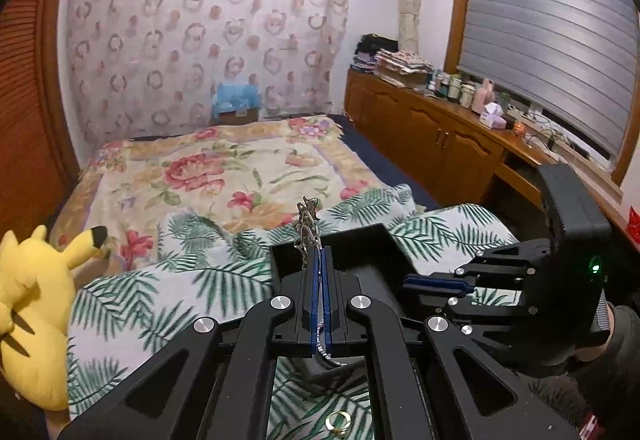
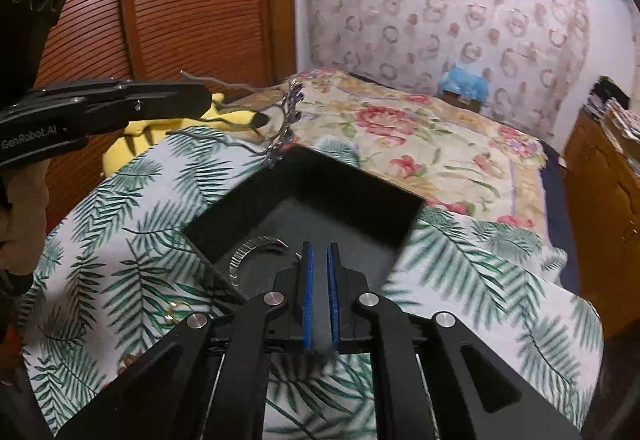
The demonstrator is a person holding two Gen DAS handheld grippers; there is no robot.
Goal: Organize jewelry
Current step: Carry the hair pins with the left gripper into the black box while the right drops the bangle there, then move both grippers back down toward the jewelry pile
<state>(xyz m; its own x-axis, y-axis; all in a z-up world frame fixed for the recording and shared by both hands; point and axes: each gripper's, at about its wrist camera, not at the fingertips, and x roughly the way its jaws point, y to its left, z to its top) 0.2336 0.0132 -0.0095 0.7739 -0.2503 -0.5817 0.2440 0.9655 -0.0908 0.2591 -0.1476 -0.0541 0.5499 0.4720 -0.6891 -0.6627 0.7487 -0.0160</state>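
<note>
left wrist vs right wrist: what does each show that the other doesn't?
Left wrist only: the window blind, the full cluttered cabinet top, and the right hand-held gripper from the side.

Right wrist only: a curved silver bangle lying inside the black box, and the left hand-held gripper from the side with the chain necklace dangling over the box's far corner.

Both: the box, the necklace pinched in the shut left hand-held gripper, the leaf-print blanket, the yellow plush, a gold ring.
</note>
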